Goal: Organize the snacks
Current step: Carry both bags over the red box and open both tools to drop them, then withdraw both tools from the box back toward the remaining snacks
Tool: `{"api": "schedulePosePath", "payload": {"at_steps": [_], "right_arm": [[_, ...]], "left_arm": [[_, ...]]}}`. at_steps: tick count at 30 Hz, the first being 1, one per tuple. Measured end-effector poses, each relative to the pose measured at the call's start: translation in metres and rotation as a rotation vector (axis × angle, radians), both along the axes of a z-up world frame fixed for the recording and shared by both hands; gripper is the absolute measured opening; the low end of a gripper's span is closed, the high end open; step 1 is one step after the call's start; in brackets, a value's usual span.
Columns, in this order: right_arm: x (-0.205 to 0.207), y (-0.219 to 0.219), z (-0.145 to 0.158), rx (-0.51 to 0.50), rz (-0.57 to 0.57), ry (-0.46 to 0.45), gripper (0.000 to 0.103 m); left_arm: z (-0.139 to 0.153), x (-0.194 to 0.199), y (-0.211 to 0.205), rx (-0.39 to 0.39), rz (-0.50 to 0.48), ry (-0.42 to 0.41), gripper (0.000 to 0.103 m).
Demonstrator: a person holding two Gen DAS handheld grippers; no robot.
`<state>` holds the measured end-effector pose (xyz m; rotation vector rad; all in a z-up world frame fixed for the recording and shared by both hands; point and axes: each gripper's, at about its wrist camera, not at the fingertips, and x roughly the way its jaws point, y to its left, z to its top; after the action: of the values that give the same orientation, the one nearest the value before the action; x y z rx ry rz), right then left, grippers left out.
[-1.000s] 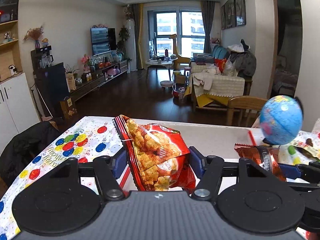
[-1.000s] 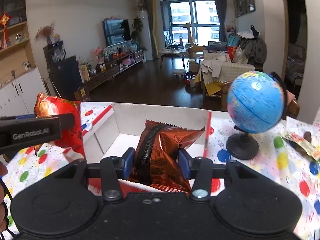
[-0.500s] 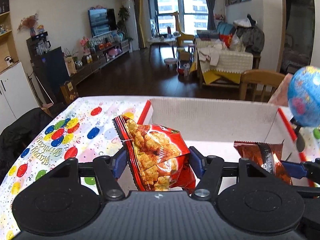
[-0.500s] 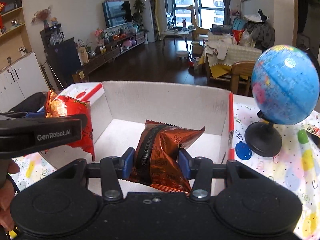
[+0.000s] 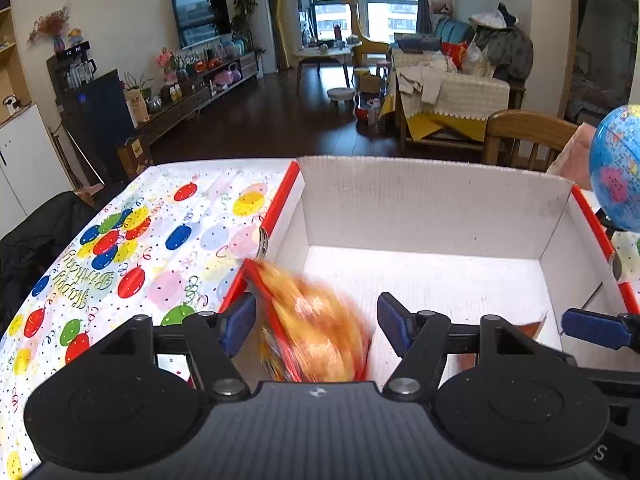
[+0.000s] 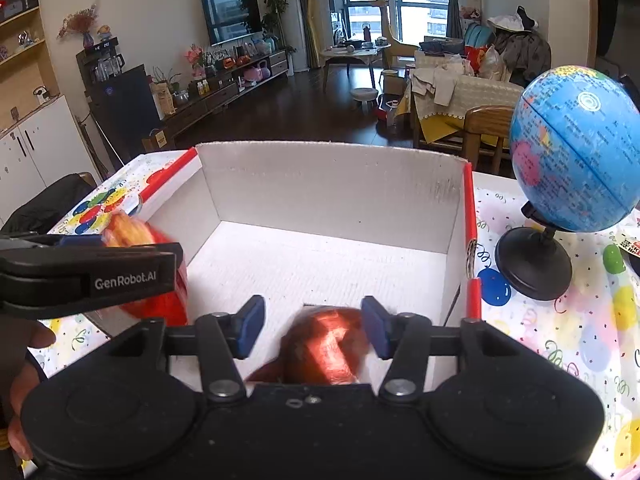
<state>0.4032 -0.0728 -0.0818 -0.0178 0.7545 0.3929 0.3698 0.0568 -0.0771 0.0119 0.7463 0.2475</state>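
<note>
A white cardboard box with red edges stands open on the table; it also shows in the right wrist view. My left gripper is open over the box's near left corner, and a red-orange snack bag falls blurred between its fingers. My right gripper is open over the box's near side, and a dark red-brown snack bag drops blurred between its fingers. The left gripper's body and the red-orange bag show at the left of the right wrist view.
A blue globe on a black stand sits right of the box. A balloon-print tablecloth covers the table. A wooden chair stands behind the box. A wrapped snack lies at the far right edge.
Both grippers have opened and let go of their snack bags, which now fall blurred toward the box. Both grippers have moved forward over the box.
</note>
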Motion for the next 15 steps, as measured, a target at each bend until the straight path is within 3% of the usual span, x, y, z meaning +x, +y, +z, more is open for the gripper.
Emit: {"api": "schedulePosePath", "payload": {"at_steps": [1,3,15], "right_arm": [[-0.001,0.000,0.001,-0.002,-0.005,-0.005,0.065],[-0.004,-0.002,0.004,0.000,-0.013,-0.013,0.065],[-0.037,-0.015,0.037,0.028,-0.032,-0.069,0.082]], "left_arm": [[0.002,-0.001,0.000,-0.001,0.000,-0.007,0.068],[0.005,-0.005,0.001,-0.005,0.003,-0.022,0.073],[0.045,-0.044,0.003,-0.025,-0.002,-0.092,0.073]]}}
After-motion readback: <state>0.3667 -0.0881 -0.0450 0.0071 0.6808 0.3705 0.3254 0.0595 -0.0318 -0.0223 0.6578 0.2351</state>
